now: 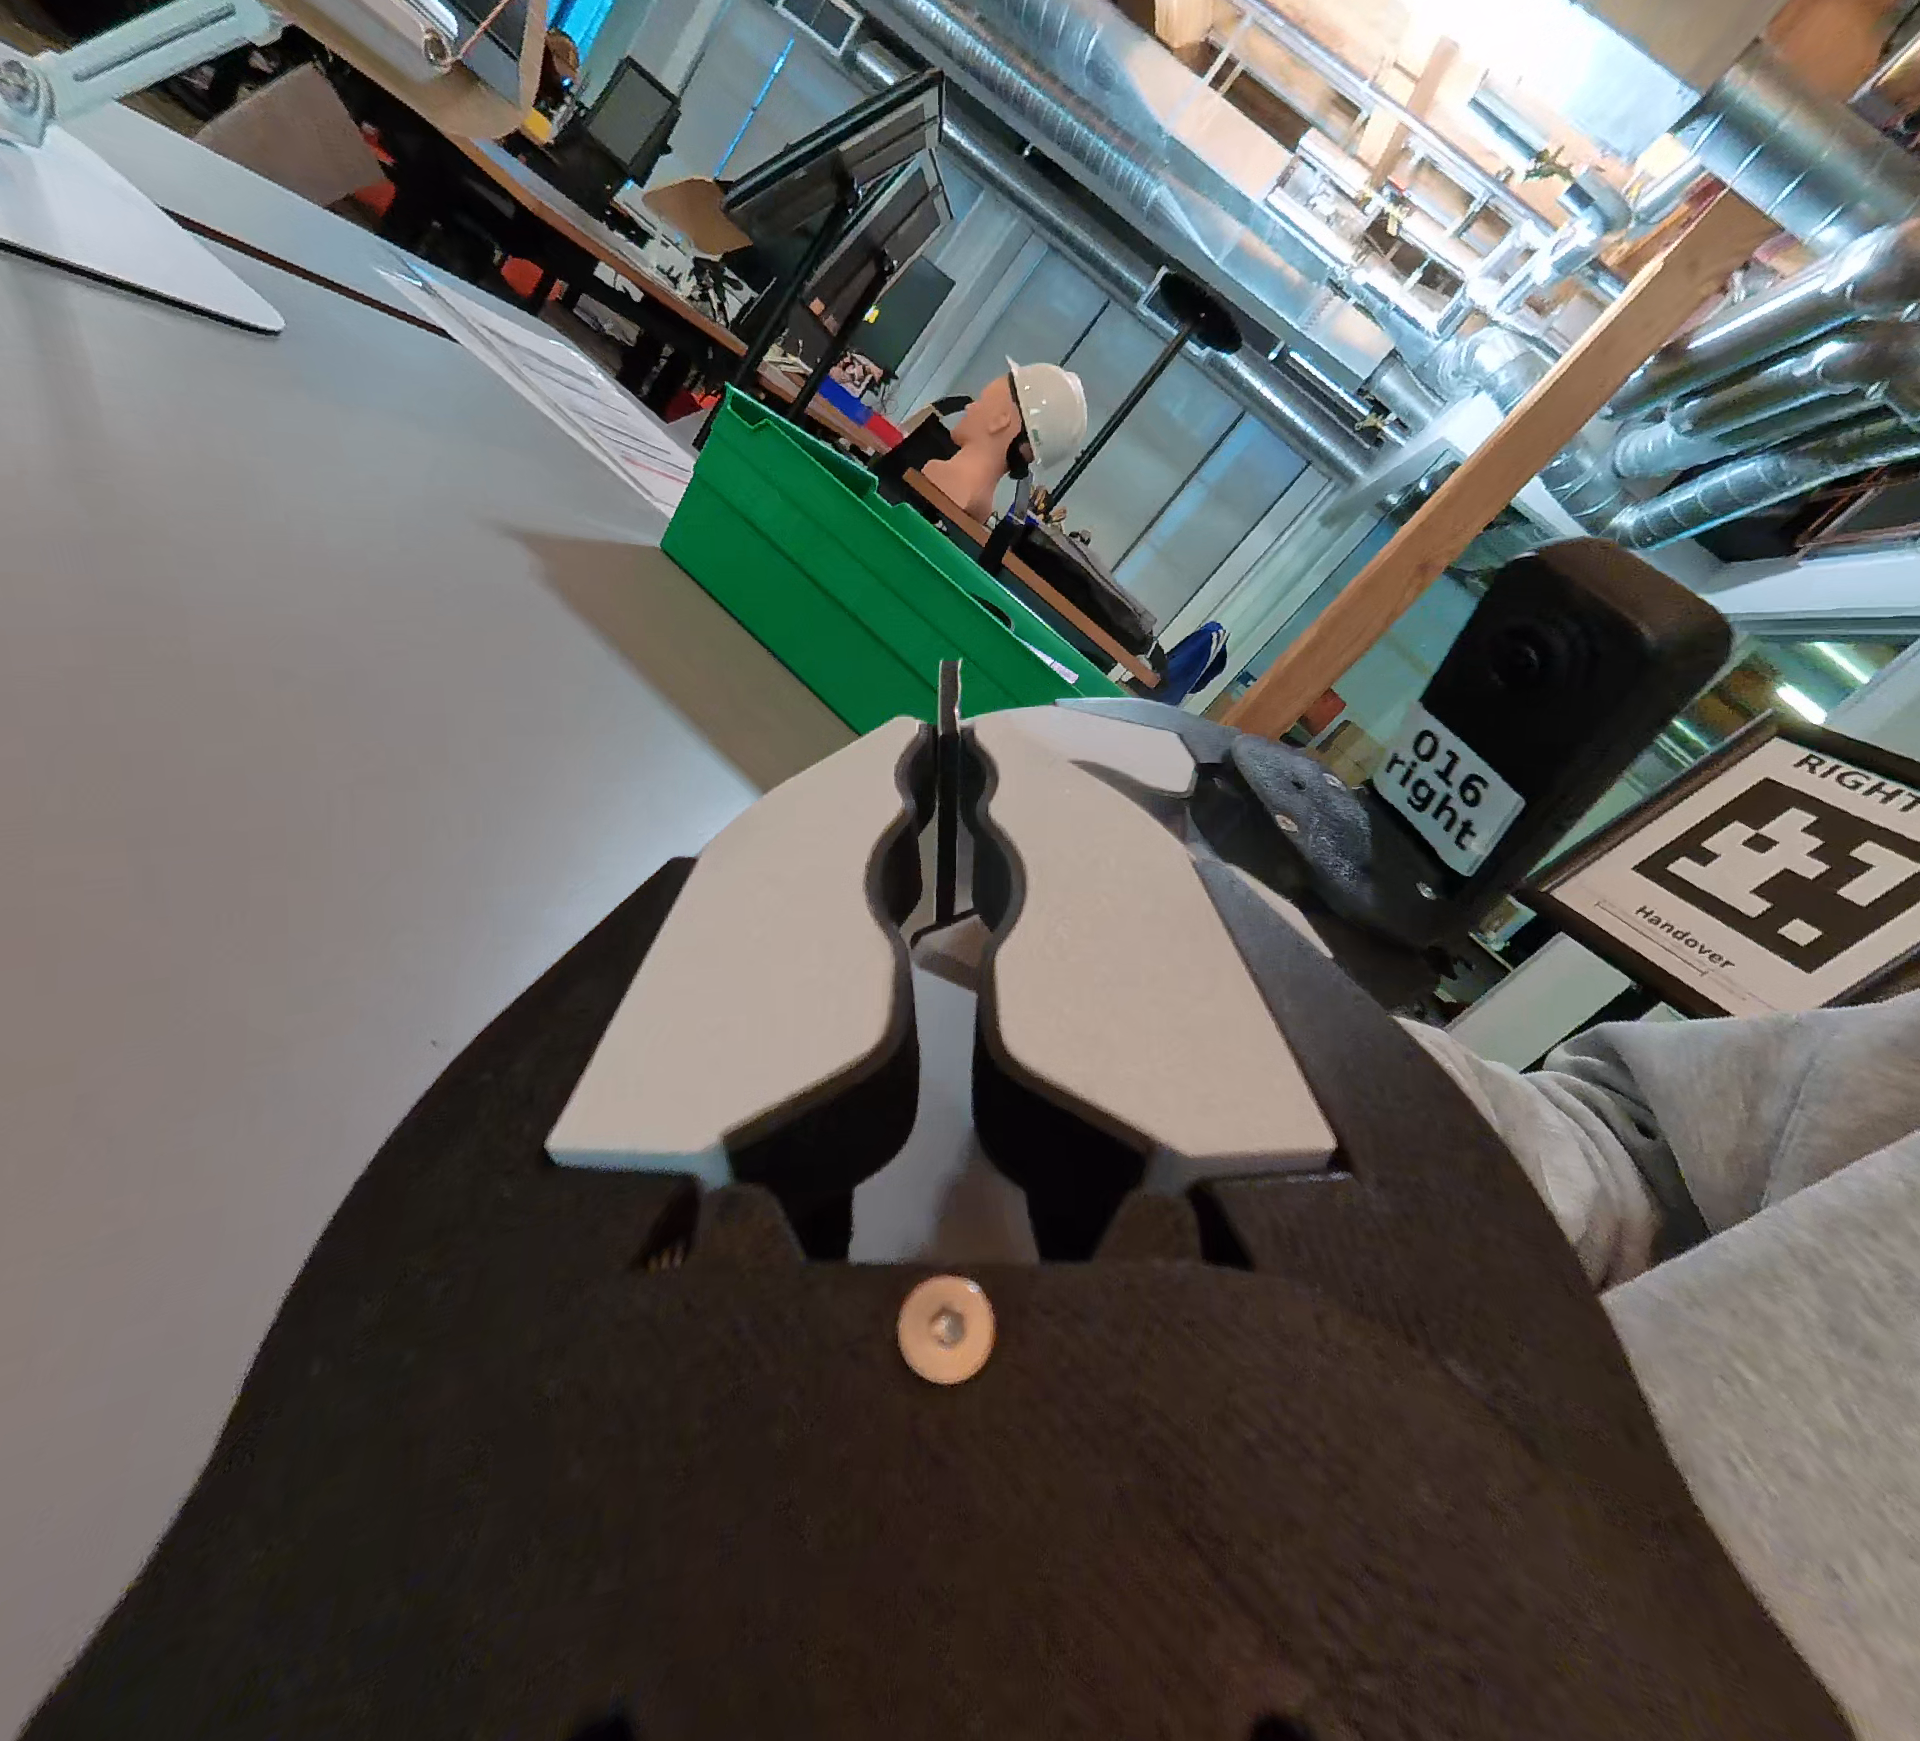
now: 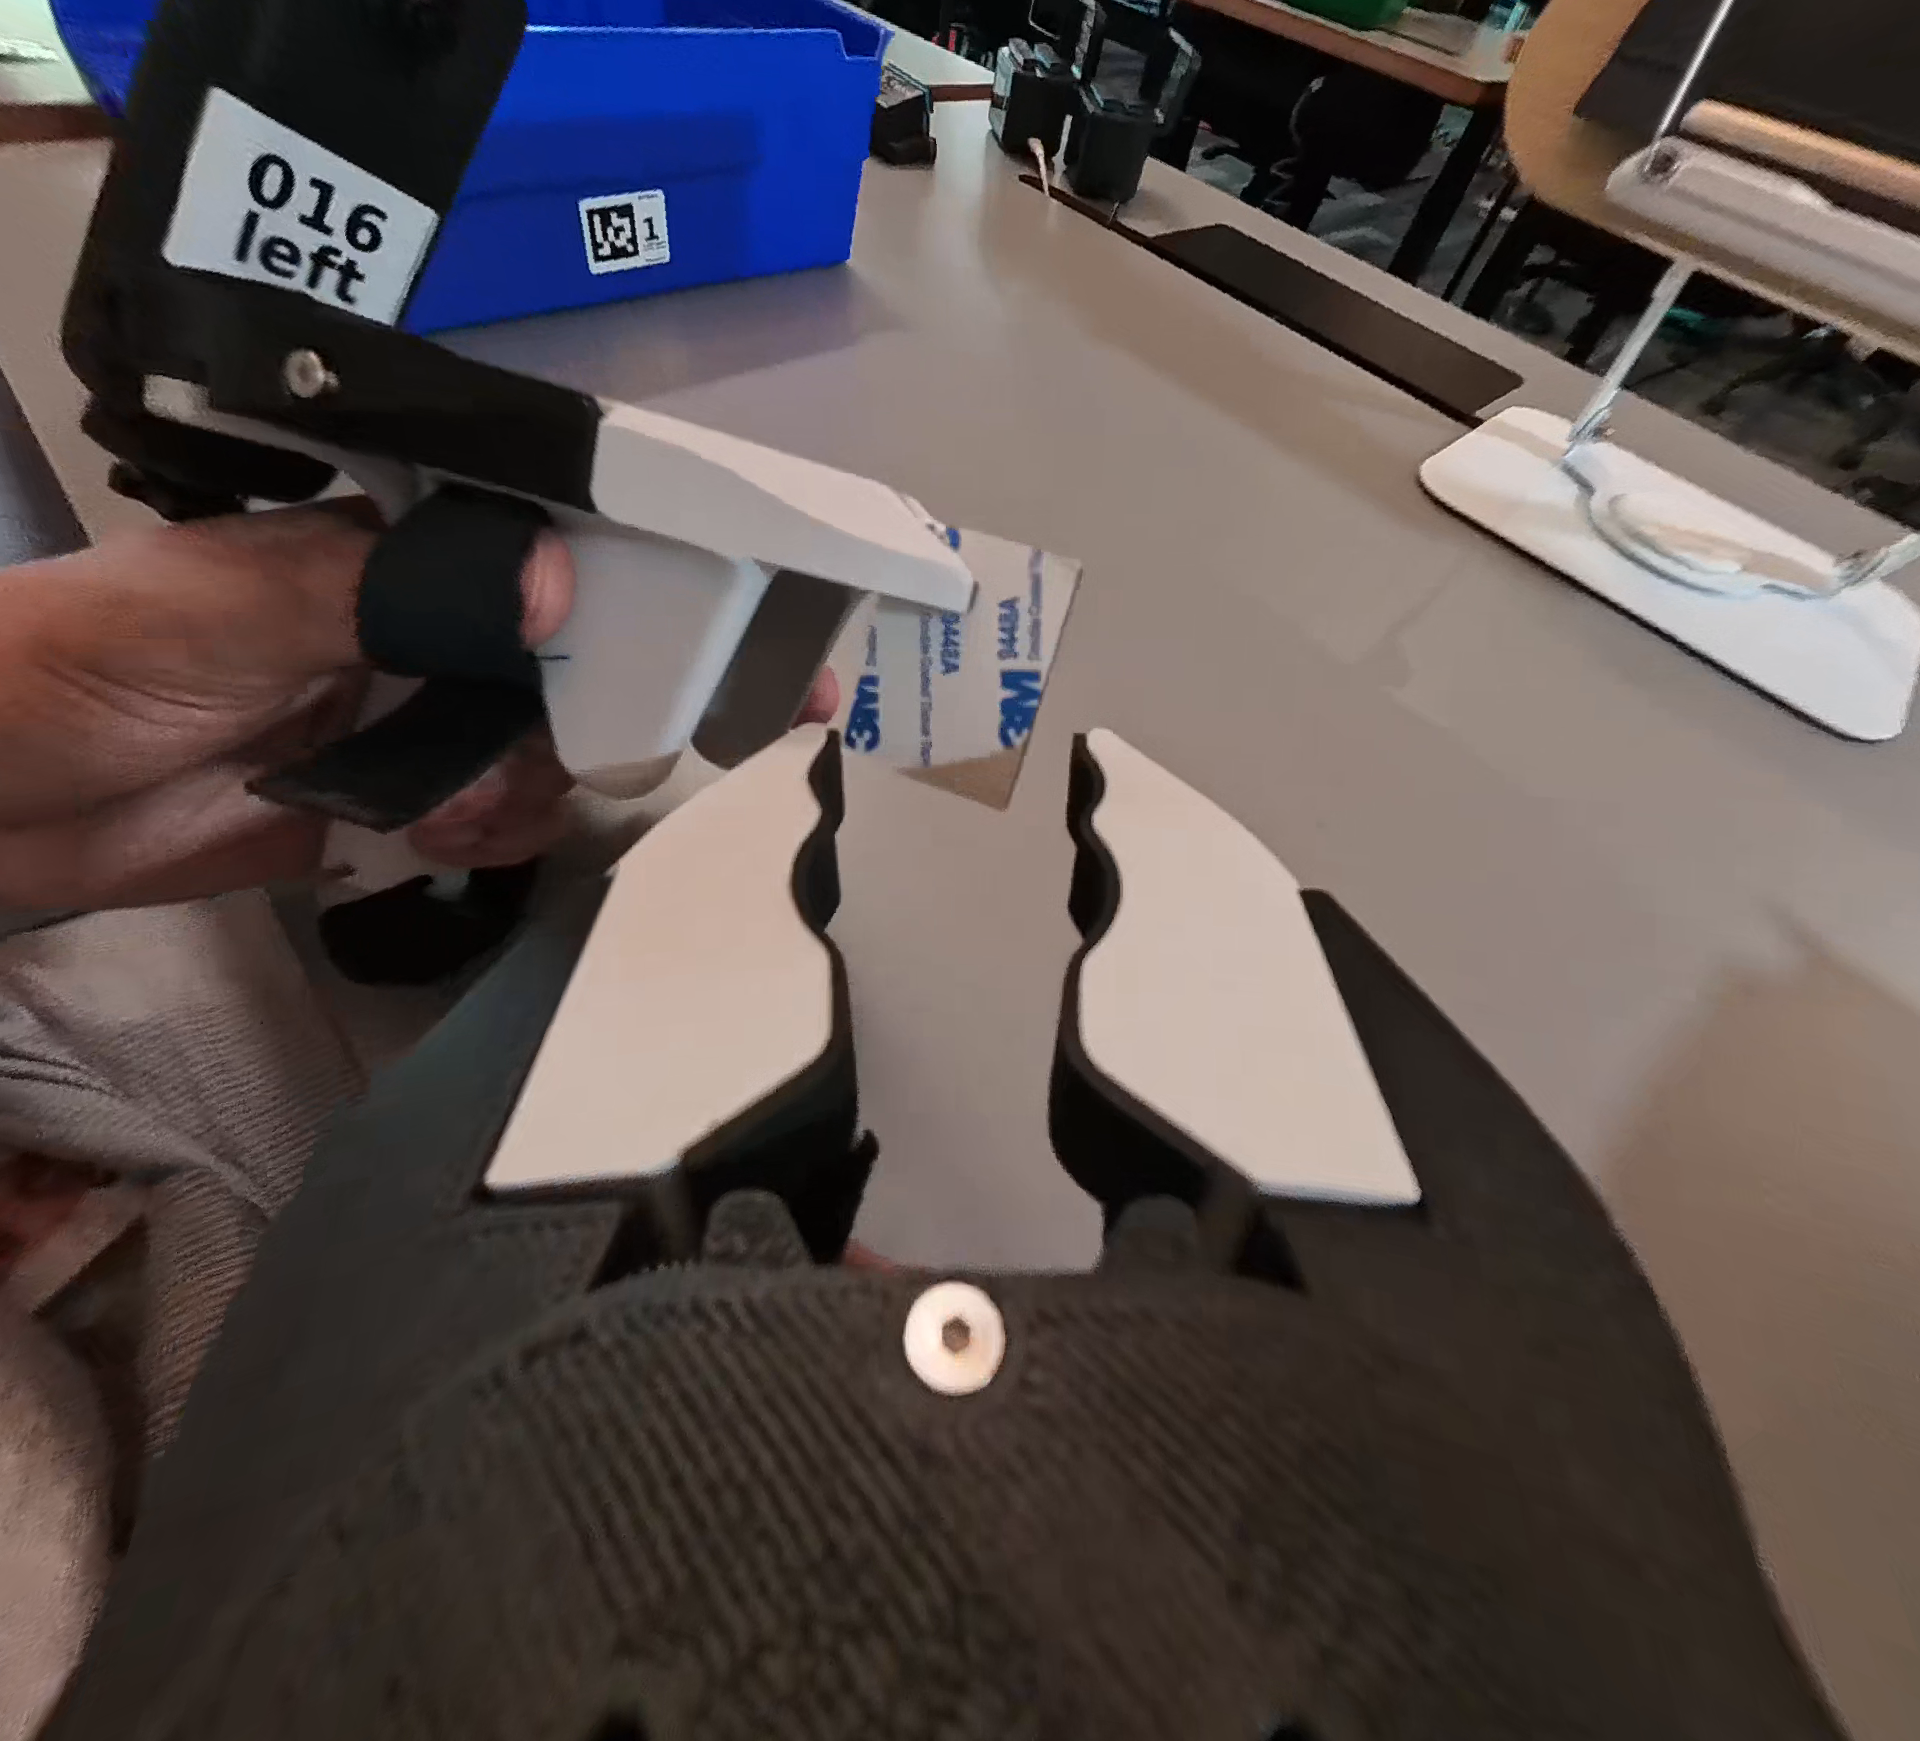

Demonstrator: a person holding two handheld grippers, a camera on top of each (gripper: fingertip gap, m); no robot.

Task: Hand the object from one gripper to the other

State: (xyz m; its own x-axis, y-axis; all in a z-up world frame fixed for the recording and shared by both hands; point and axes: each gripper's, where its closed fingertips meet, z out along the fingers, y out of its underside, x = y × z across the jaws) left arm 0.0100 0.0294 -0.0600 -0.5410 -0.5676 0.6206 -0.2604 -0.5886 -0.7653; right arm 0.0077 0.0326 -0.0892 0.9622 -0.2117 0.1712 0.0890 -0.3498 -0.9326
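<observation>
The object is a thin square pad [image 2: 961, 652] with a printed white backing sheet, one corner of the sheet peeled to show a tan layer beneath. It hangs in the air above the grey table [image 2: 1247, 548], pinched along one edge by the left gripper [image 2: 935, 590]; in the left wrist view it appears edge-on as a dark sliver [image 1: 948, 818] between that gripper's nearly closed fingers. It looks very light and flat, probably somewhat bendy, and the glossy backing may be slippery, so a pinch across its flat faces should hold better than one on its edges. The free lower corner, clear of the left fingers, seems the sensible place to take it. The right gripper [image 2: 951, 756] sits just below the pad with its jaws spread apart and nothing between them. Farther off on the table stand a blue bin [image 2: 675, 133] and a white stand [image 2: 1662, 548].
</observation>
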